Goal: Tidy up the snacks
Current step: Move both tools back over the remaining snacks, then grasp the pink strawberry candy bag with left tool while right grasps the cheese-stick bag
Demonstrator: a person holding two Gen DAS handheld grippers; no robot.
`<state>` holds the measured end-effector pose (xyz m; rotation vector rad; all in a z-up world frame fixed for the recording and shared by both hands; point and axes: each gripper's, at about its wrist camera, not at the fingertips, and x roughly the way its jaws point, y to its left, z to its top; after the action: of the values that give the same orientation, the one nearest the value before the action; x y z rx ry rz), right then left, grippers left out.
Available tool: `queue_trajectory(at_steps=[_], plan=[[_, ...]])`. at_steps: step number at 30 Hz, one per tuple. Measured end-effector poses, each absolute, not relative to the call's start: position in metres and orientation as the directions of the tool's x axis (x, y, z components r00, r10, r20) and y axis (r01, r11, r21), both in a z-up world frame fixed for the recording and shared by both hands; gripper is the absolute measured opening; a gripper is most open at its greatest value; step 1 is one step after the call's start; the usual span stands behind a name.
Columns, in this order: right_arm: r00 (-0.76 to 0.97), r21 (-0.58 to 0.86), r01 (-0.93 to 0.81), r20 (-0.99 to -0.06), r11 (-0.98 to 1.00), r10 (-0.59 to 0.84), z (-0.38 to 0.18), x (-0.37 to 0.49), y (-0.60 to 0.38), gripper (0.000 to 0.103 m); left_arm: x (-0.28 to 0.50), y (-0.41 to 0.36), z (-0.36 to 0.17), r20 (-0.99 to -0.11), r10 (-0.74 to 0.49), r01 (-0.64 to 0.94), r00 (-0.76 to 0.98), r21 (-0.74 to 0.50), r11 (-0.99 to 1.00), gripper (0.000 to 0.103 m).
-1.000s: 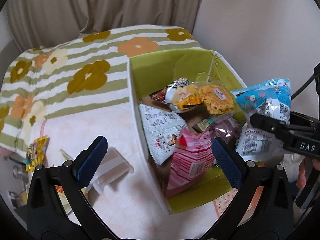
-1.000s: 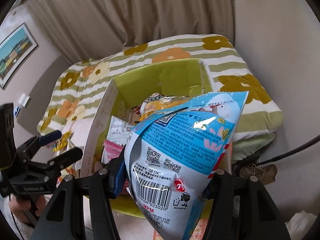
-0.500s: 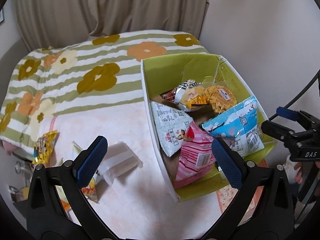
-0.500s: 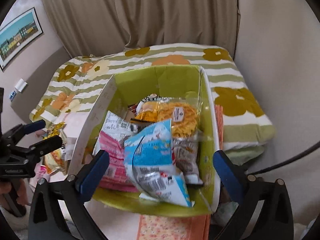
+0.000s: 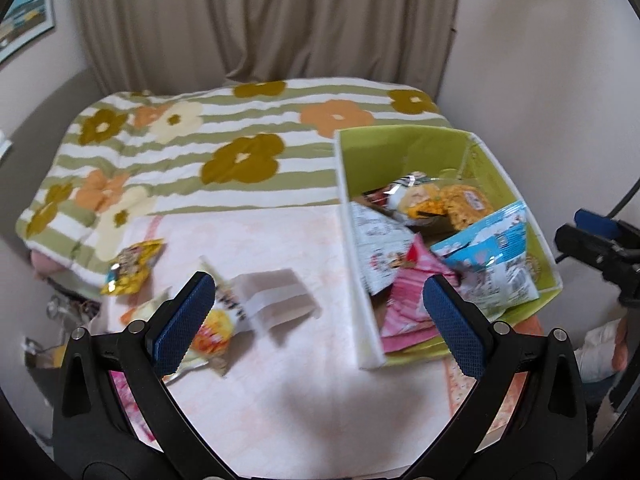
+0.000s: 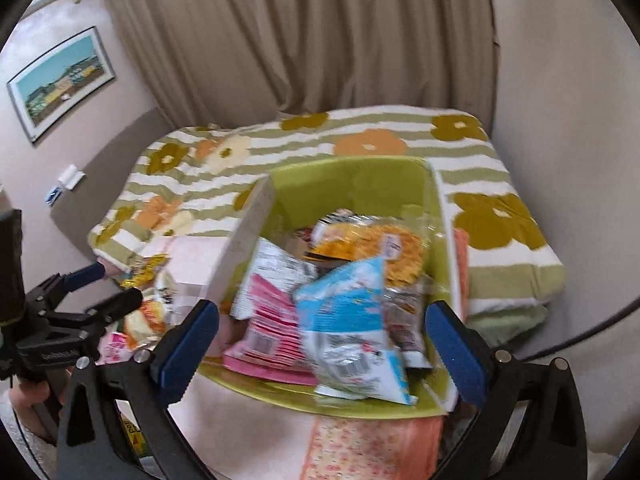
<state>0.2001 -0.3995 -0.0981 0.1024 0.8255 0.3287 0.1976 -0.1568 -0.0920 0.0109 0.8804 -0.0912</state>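
Light-blue crinkly plastic snack bag now released into green cardboard box; right gripper wide open, empty. Left gripper open, empty; loose packets remain.

A home bedroom: a bed with a flowered striped quilt, beige curtains, and a framed picture.

A striped bedspread with big brown and orange flowers covers the bed. Beige curtains hang behind it. A framed picture, maybe a seaside town, hangs on the wall.
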Motion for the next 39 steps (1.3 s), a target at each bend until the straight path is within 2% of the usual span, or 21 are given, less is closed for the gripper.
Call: queue_trajectory(at_steps=[10,20,31,39], plan=[[0.623,0.259,-0.392,-0.631,0.883,0.462,-0.074,0.198,-0.332,0.103,0.171,-0.091,-0.082,-0.758,-0.010,-0.052,0.653,-0.058,0.997,0.103],[0.551,0.285,-0.468,-0.647,0.837,0.528,-0.092,0.204,-0.222,0.103,0.142,0.020,-0.098,-0.794,0.065,-0.161,0.605,-0.042,0.986,0.103],[0.445,0.379,-0.359,-0.734,0.853,0.514,-0.160,0.206,-0.136,0.103,0.129,0.114,-0.156,-0.860,0.013,-0.171,0.511,-0.087,0.981,0.103],[0.402,0.428,-0.210,-0.782,0.879,0.477,-0.208,0.202,-0.107,0.103,0.135,0.134,-0.206,-0.899,-0.099,-0.092,0.428,-0.152,0.984,0.103]])
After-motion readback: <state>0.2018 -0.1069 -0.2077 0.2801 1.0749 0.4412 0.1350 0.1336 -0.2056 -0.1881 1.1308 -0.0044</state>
